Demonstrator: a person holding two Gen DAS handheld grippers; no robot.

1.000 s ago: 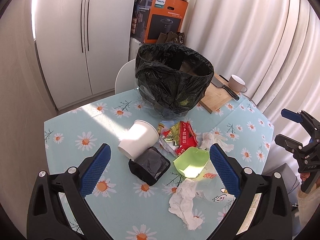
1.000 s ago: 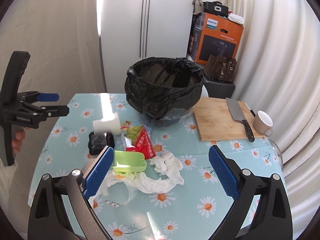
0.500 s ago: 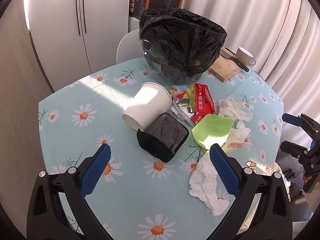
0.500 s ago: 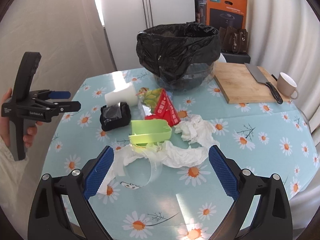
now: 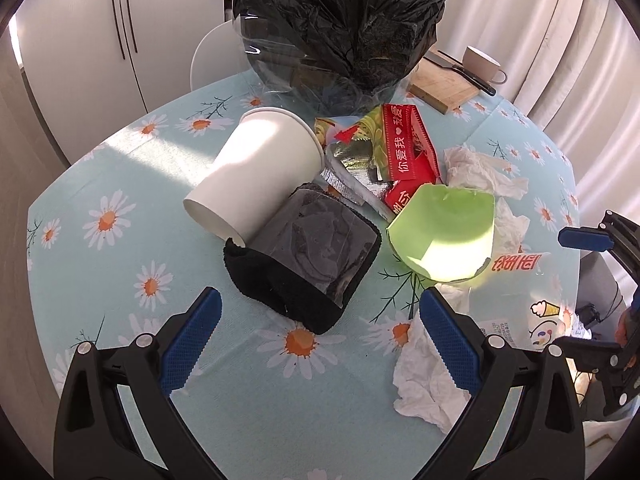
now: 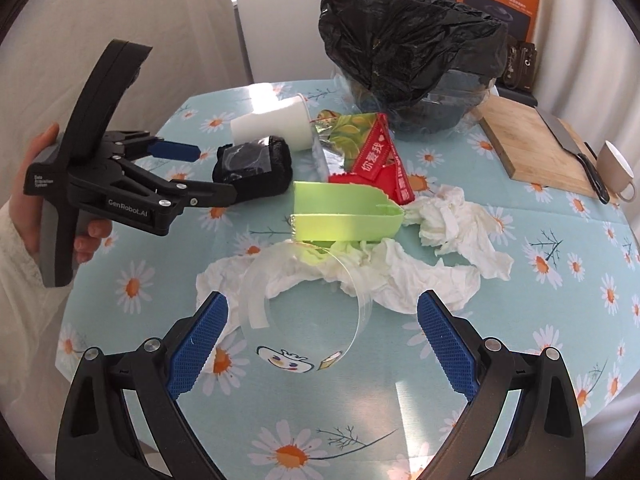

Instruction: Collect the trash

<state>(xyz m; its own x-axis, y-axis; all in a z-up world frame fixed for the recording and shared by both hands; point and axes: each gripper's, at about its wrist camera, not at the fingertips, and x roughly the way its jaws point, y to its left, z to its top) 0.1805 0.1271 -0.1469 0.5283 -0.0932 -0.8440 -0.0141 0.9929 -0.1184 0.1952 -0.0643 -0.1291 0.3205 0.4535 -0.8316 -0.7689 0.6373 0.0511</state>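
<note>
I've got the left gripper (image 5: 318, 344) hanging over the bench (image 5: 100, 184), jaws wide apart with nothing between them, lined up on the black cloth bundle (image 5: 304, 264) with its clear plastic face. A white paper cup (image 5: 260, 172) lies on its side, touching that bundle from behind. Just beside them sits the light green plastic container (image 5: 444, 236), tipped on its side, and behind it the red snack wrapper (image 5: 406, 148) on top of a foil-lined green packet (image 5: 360, 132).

From my right wrist camera, the right gripper (image 6: 320, 344) hangs low, jaws spread wide and empty, either side of a clear plastic cup (image 6: 312, 320) lying on the daisy-print cloth. Crumpled white tissues (image 6: 440, 248) spread from under the green container across to the right. A hand (image 6: 44, 184) holds the left gripper at the left edge, its tips close to the black bundle; whether they touch it I can't tell from this angle.

The trash bin (image 6: 416, 68), a clear tub lined with a black bag, stands at the far side of the bench, near the wrappers. To its right, a wooden cutting board (image 6: 532, 148) carries a cleaver (image 6: 568, 140), with a beige mug (image 6: 618, 172) just beside it.
</note>
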